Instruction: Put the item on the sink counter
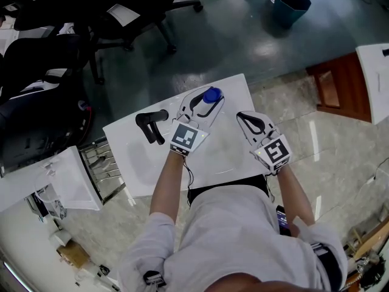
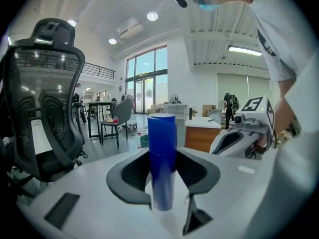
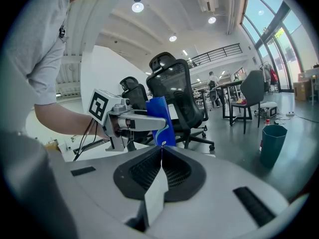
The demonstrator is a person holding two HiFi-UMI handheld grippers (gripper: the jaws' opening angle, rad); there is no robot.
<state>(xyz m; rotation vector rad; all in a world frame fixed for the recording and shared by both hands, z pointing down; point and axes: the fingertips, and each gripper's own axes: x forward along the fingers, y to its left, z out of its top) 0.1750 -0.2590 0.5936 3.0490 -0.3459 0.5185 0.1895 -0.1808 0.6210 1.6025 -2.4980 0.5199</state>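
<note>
My left gripper (image 1: 206, 102) is clamped on the bottle (image 2: 163, 163), one dark pad pressing on each side of it, about halfway up. The bottle stands upright between the jaws. It is a tall, plain cylinder, deep blue all over, with a slightly wider cap sleeve over the top part and a seam where the two meet (the right gripper view also shows a small pale mark low on its side). From above, its top is a flat blue disc.

The bottle is over the far part of the white counter (image 1: 234, 87). I cannot tell whether its base touches the surface, as my own tool hides it.

My right gripper (image 3: 160, 151) has its jaws together with nothing between them. It is just beside the left one, over the right side of the counter, apart from the bottle.

A black faucet (image 1: 152, 124) stands on the counter to the left of the bottle. Beyond the counter, black office chairs (image 1: 42, 59) sit on the dark floor, and a teal bin (image 1: 290, 3) stands well apart.
</note>
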